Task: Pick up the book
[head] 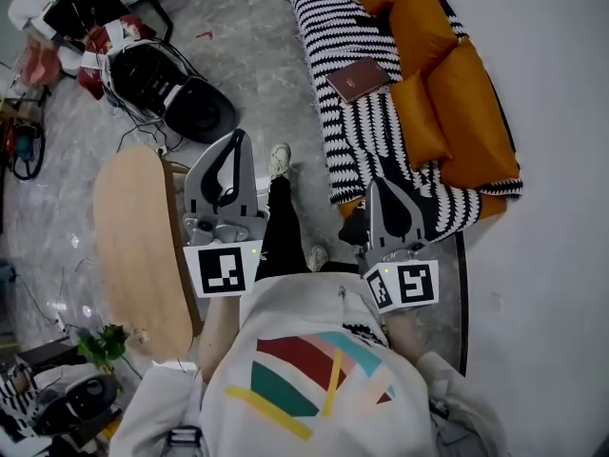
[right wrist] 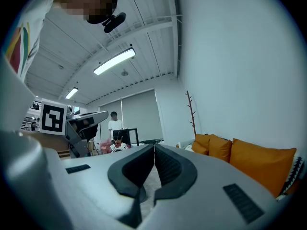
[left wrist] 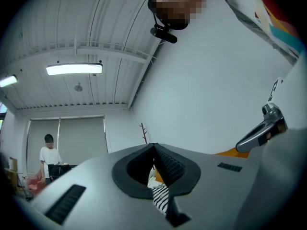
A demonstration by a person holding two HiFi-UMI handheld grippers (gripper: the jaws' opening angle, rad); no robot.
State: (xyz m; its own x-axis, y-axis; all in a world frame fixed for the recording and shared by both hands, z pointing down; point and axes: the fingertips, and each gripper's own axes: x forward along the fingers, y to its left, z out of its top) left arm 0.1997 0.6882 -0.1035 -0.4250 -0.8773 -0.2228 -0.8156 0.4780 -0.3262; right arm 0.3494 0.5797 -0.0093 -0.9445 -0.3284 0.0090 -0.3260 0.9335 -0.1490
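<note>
A brown book (head: 358, 78) lies flat on the black-and-white striped throw (head: 357, 84) covering the orange sofa (head: 447, 84), far ahead in the head view. My left gripper (head: 237, 139) is held out over the floor, its jaws meeting at the tip with nothing between them. My right gripper (head: 382, 190) hovers near the sofa's near end, jaws pressed together and empty. Both are well short of the book. In the left gripper view (left wrist: 153, 150) and the right gripper view (right wrist: 154, 150) the jaws touch at their tips. The book is hidden in both gripper views.
A wooden oval table (head: 141, 246) stands at my left with a plant (head: 103, 346) near it. Black bags and cables (head: 171, 89) clutter the floor ahead left. A person (right wrist: 114, 126) stands at a desk far off. White wall (head: 561, 112) runs along the right.
</note>
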